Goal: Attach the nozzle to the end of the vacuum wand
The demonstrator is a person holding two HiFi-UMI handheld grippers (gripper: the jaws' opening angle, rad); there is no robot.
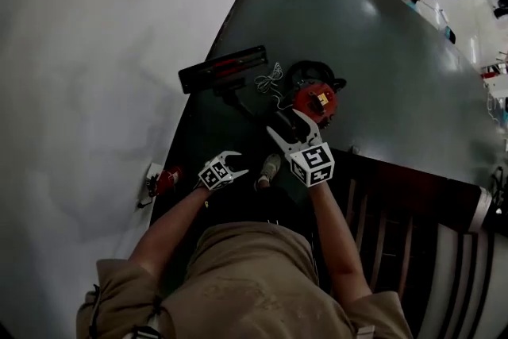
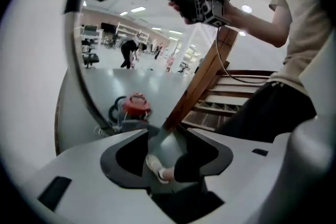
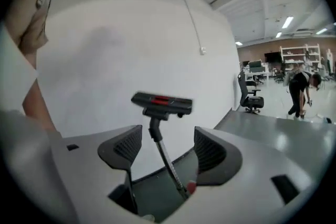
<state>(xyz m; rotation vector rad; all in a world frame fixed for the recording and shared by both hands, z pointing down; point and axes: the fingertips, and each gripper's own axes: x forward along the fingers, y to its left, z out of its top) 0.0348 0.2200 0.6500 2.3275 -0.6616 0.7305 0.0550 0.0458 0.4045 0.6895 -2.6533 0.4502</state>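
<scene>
Just left of the red canister (image 1: 316,101), the nozzle (image 1: 224,69) lies on the grey floor (image 1: 381,52) at the foot of the white wall (image 1: 95,52), joined to the wand (image 3: 165,157). On the canister's near side, the right gripper (image 1: 284,123) stands wide open, the wand showing between its pads, untouched. The left gripper (image 2: 167,144), further left, is also open and empty, with a shoe (image 2: 156,168) beyond it. Wooden steps (image 1: 397,210) lie right of the canister. The wand's lower end is cut off by the right gripper's body.
</scene>
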